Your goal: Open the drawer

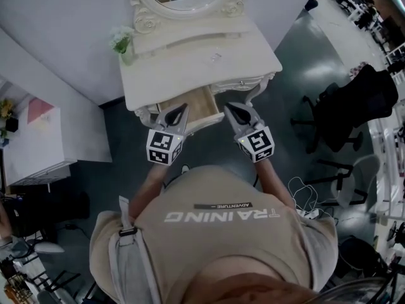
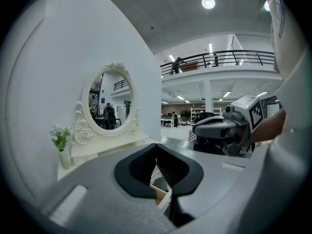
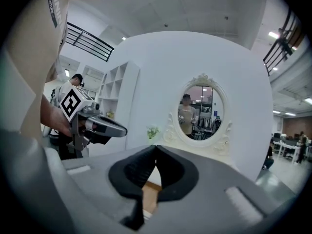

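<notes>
The drawer (image 1: 201,104) already stands part-way out from the middle of the front edge of the dressing table (image 1: 253,52). Its pale wooden inside is open to my head view. I hold both grippers level at that front edge, one at each front corner of the drawer. The left gripper (image 1: 183,109) is at the left corner and the right gripper (image 1: 230,107) at the right corner.

In the left gripper view its jaws are closed tip to tip, with nothing between them. Only a slice of the drawer shows through the gap lower down. The right gripper view shows the same: tips together, nothing held, and wood beyond. I cannot tell from any view whether either tip touches the drawer front.

I judge the pull to be mostly done, or paused midway. If the drawer must come further, the next move calls for a hold I do not have. I would need to part one pair of jaws and close it over the front panel's top edge, then draw straight back toward me, keeping the pull square so the drawer does not bind.
</notes>
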{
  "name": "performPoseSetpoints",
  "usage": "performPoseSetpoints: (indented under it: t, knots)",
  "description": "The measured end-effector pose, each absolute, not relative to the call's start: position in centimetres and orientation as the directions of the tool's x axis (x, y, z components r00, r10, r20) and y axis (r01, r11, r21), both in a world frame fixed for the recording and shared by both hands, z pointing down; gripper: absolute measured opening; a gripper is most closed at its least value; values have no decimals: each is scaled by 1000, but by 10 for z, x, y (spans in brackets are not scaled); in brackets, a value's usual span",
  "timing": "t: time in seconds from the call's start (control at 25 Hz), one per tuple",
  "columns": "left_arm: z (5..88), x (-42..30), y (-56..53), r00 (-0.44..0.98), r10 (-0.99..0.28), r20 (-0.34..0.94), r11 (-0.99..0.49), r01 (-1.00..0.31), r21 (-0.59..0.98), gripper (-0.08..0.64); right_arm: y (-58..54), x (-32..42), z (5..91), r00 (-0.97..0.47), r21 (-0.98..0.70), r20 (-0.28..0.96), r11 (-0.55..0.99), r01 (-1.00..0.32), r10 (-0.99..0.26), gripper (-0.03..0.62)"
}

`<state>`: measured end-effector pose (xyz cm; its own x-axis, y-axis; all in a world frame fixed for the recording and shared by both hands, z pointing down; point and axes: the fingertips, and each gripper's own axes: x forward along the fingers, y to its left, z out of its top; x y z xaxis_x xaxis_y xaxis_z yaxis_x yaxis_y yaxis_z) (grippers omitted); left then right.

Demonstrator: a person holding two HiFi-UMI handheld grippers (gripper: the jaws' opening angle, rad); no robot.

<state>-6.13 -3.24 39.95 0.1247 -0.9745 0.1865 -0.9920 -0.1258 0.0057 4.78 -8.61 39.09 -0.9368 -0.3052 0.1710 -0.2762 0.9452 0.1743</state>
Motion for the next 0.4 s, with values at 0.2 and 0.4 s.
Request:
performPoseSetpoints:
  t: [0.2,0.4]
  knots:
    - [409,-65,-34,136,-972,190,-136,-991,12,8,-93,50,400,-924,168,183,937,-307,-336,3]
    - [411,-82,-38,116,-974,192,-117,-993,7,8,-94,42,401,-923,155,174,935,-320,-345,3]
